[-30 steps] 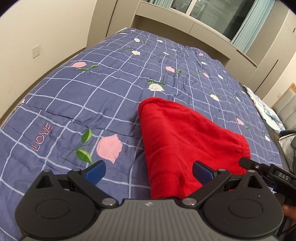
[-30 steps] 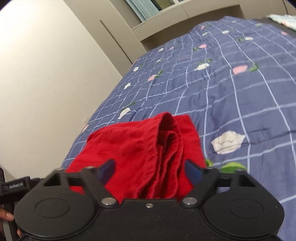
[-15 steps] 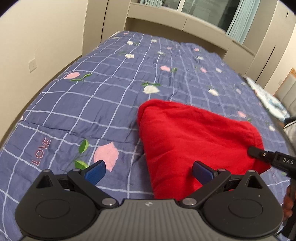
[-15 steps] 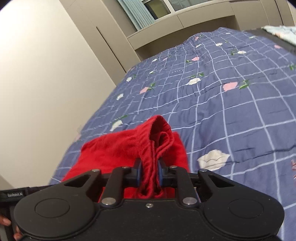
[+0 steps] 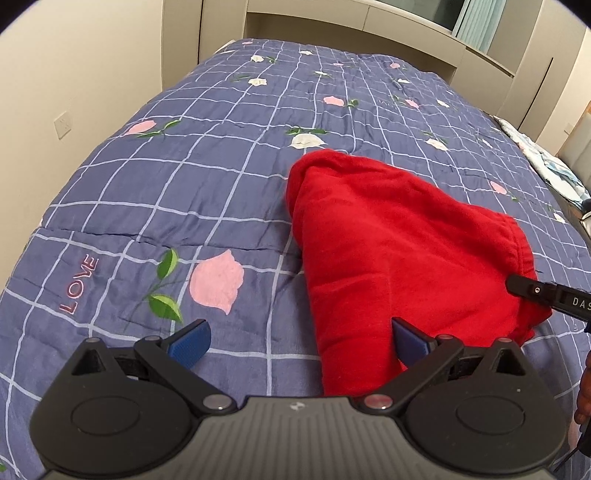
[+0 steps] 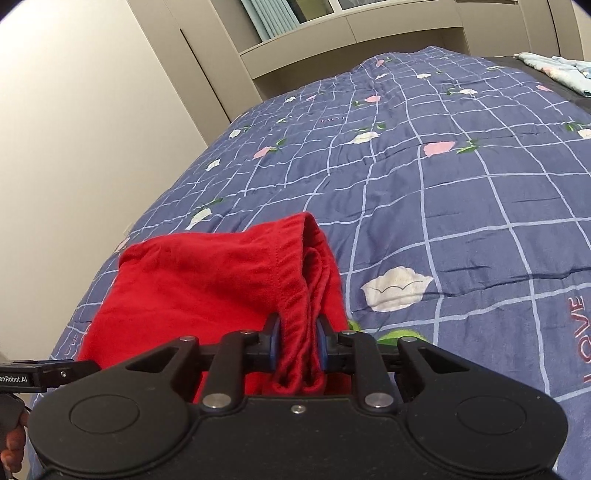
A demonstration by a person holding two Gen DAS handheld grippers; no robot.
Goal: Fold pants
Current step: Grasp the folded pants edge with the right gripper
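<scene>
The red pants lie folded in a thick bundle on the blue checked quilt. My left gripper is open and empty, low over the quilt at the bundle's near left corner; its right pad sits against the red cloth. My right gripper is shut on the bunched waistband edge of the pants, with layers of red cloth squeezed between its blue pads. The right gripper's tip also shows in the left wrist view at the bundle's right edge.
A beige wall runs along the bed's left side, with a socket. Built-in cupboards and a window ledge stand behind the bed's far end. A pale patterned cloth lies at the far right edge.
My right gripper closed on the bunched edge of the pants and has drawn it slightly toward me. My left gripper stayed open and shifted a little, raising its view.
</scene>
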